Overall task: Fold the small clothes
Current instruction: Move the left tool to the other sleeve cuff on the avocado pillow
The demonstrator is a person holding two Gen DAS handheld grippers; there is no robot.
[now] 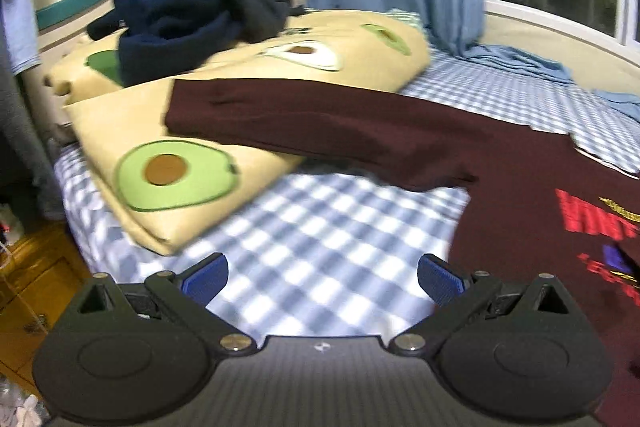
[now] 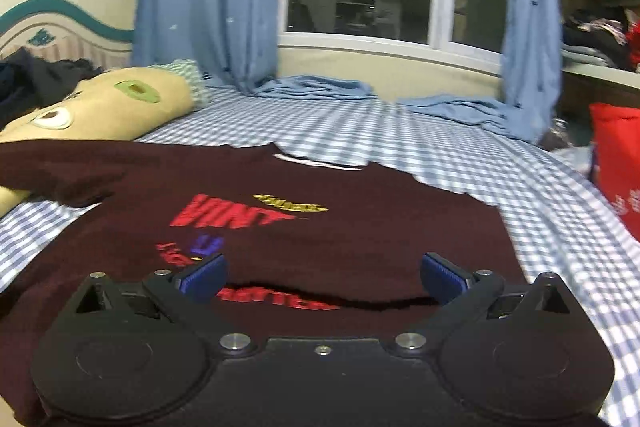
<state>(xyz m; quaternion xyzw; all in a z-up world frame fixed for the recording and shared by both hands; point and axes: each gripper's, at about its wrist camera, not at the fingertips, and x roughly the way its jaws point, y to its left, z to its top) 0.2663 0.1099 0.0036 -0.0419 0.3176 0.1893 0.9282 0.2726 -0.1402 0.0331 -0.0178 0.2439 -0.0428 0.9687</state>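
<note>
Hovering over checkered sheet (image 1: 312, 223): left gripper (image 1: 322, 277), fingers spread wide, nothing between them, maroon t-shirt (image 1: 520, 195) just to its right. Lying flat on bed, print up, one sleeve (image 1: 280, 115) draped onto avocado-print pillow (image 1: 160, 163). Sitting above shirt body near a fabric crease: right gripper (image 2: 323, 277), also spread wide, gripping nothing. Dark clothes pile (image 1: 180, 15) behind on pillow.
</note>
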